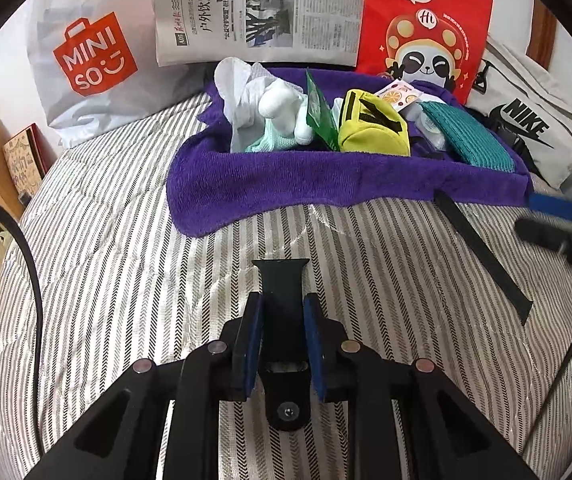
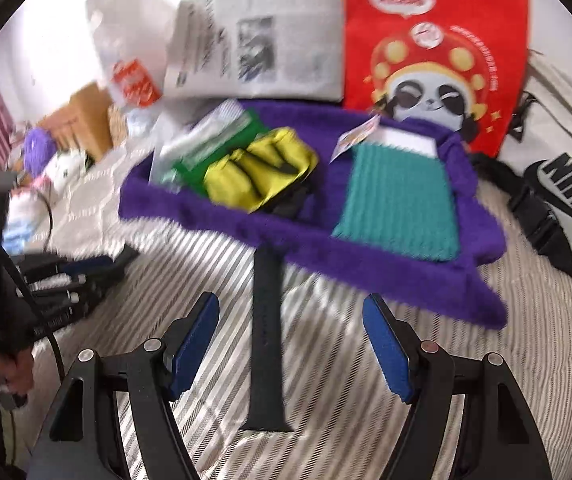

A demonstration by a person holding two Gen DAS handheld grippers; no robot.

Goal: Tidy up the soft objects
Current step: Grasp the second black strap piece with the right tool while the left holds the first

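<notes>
My left gripper is shut on a short black strap, which sticks out forward between its blue pads just above the striped bedspread. A second, longer black strap lies flat on the bed between the fingers of my right gripper. That gripper is open and its pads stand well clear of the strap. Beyond both lies a purple towel bearing white socks, a mint cloth, a green packet, a yellow pouch and a teal cloth.
Behind the towel stand a white Miniso bag, a newspaper and a red panda bag. A grey Nike bag lies at the right. Boxes and clutter line the bed's left edge.
</notes>
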